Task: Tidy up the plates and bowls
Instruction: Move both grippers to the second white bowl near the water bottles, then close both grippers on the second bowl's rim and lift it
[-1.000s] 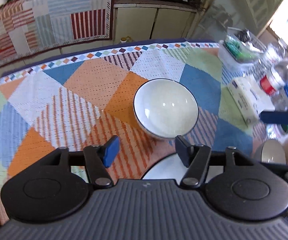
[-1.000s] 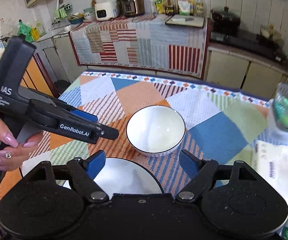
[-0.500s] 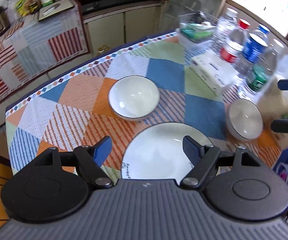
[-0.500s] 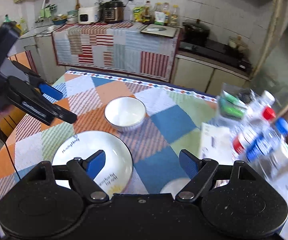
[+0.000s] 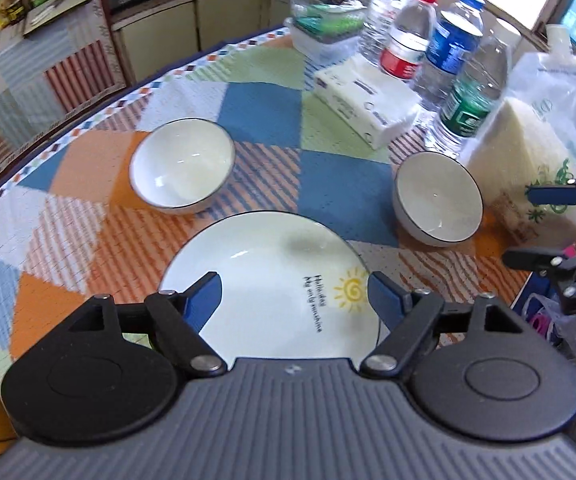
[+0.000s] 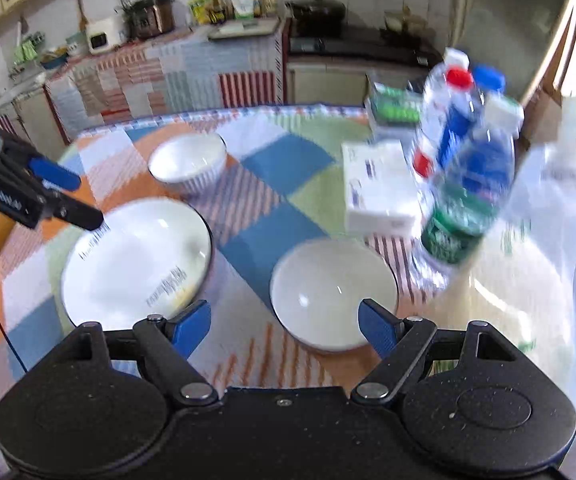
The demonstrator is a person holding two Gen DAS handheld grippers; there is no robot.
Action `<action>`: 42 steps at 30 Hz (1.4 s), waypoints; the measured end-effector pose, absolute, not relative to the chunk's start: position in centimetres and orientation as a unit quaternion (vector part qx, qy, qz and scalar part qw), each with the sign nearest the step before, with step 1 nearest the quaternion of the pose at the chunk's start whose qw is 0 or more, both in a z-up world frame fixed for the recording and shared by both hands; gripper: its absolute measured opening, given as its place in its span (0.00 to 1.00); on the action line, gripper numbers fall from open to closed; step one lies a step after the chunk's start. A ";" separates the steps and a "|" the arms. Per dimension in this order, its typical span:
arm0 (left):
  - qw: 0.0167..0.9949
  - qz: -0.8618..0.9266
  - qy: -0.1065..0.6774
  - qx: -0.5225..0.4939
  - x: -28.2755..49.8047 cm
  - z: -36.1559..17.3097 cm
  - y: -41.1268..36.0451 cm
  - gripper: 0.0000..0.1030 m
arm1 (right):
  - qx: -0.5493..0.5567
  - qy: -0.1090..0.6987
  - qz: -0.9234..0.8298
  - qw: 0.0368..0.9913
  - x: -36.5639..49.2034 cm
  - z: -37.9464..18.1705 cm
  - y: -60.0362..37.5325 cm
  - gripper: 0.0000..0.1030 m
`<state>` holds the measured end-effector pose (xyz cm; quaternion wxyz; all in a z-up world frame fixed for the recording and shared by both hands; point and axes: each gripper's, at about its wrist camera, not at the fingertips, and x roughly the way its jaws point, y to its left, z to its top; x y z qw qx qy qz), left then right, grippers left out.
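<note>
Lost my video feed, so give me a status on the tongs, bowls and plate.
Left tongs open over plate, jaws just opened wider. Right tongs open above near bowl. Far bowl untouched. Bottles crowd near bowl.

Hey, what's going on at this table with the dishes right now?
A person is working with two handheld grippers over a patchwork-cloth table, sorting dishes. Nothing is held. The left gripper, whose jaws have just been opening, hangs open above the white plate. The right gripper is open by the near bowl. A second bowl sits apart, beyond the plate.
</note>
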<state>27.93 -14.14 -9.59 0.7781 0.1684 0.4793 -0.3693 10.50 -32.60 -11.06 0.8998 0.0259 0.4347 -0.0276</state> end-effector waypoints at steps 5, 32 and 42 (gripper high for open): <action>0.771 -0.387 0.479 0.165 28.4 -11.1 -16.6 0.78 | 0.020 0.459 -0.044 0.887 10.4 -14.5 -32.9 0.82; 0.743 -0.426 0.494 0.148 28.7 -19.7 -30.2 0.56 | 0.046 0.460 -0.103 0.881 14.6 -23.8 -34.9 0.82; 0.746 -0.410 0.515 0.104 29.5 -21.8 -30.4 0.10 | 0.042 0.440 -0.104 0.891 15.2 -24.4 -35.0 0.85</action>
